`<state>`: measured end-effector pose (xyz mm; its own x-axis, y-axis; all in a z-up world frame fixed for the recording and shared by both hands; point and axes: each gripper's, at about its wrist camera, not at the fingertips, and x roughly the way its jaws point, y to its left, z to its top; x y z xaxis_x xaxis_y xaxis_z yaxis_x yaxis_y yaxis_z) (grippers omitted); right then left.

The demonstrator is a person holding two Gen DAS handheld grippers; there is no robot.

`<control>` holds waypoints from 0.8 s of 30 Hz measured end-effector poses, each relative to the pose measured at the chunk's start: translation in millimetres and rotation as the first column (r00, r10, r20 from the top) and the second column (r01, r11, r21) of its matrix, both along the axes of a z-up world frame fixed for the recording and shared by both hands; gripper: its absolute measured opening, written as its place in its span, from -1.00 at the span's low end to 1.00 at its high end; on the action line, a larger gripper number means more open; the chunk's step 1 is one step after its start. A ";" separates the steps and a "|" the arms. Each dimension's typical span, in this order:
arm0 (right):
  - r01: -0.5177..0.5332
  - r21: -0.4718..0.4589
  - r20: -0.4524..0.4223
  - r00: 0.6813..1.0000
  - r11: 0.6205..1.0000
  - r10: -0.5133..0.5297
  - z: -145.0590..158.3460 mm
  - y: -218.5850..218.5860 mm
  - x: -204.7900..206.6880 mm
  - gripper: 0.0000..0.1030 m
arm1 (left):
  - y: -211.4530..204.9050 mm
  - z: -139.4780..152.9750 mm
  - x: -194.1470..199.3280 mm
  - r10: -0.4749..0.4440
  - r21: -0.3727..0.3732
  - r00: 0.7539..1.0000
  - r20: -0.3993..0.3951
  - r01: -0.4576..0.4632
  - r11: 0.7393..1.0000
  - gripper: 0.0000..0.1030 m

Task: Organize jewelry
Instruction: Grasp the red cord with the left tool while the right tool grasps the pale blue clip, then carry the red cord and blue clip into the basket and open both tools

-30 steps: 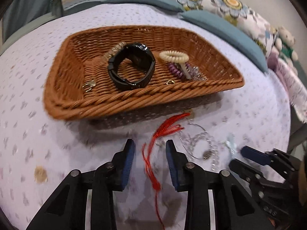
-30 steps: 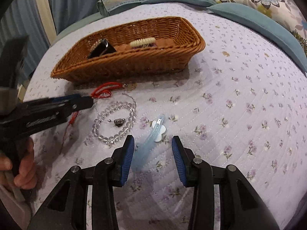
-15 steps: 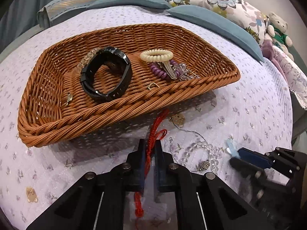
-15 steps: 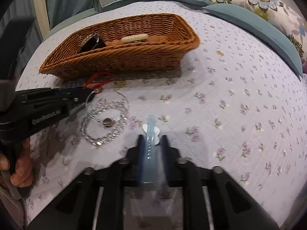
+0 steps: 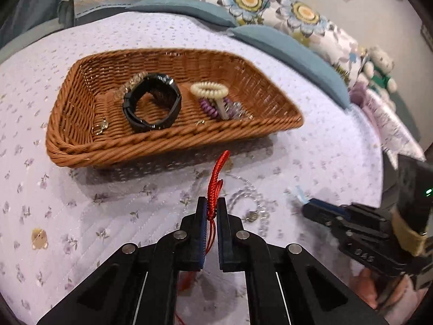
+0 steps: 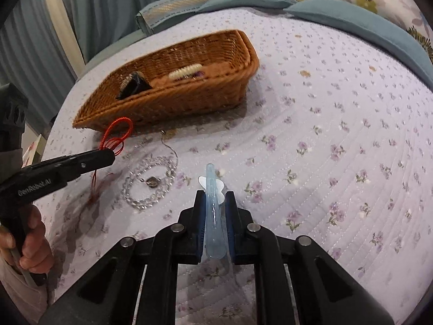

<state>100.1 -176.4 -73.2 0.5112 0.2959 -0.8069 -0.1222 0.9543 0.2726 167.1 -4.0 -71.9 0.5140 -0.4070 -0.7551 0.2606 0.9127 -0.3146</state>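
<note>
The basket (image 5: pixel 173 138) on the bed (image 6: pixel 338 140) already holds a black bracelet (image 5: pixel 151 105), hair ties (image 5: pixel 209 90) and small pieces, while a clear bead bracelet (image 6: pixel 147 184) lies on the quilt in front of the basket, not yet gathered. The left gripper (image 5: pixel 212 211) is clamped on a red cord (image 5: pixel 216 178) and the right gripper (image 6: pixel 215 208) pinches a blue hair clip (image 6: pixel 212 208), both just in front of the basket. Both grippers tilt steeply down toward the quilt, the left at the basket's near rim, the right further off beside the beads.

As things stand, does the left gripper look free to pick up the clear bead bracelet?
Probably not: the left gripper is shut on the red cord. The clear bead bracelet lies uncovered beside it on the quilt.
</note>
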 end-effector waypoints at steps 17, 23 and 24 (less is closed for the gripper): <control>-0.031 0.031 0.211 0.977 0.999 0.024 88.0 18.1 50.4 -0.71 | 19.3 78.6 12.1 0.128 -0.067 0.980 0.153 -0.119 0.991 -0.88; -0.053 0.081 0.197 0.980 0.995 0.036 94.4 32.7 121.6 -0.71 | 38.8 103.6 56.3 0.190 -0.084 0.964 0.184 -0.177 0.981 -0.88; -0.060 0.097 0.173 0.984 0.993 0.042 88.6 37.8 136.7 -0.71 | 41.9 104.0 63.7 0.195 -0.091 0.963 0.185 -0.181 0.979 -0.88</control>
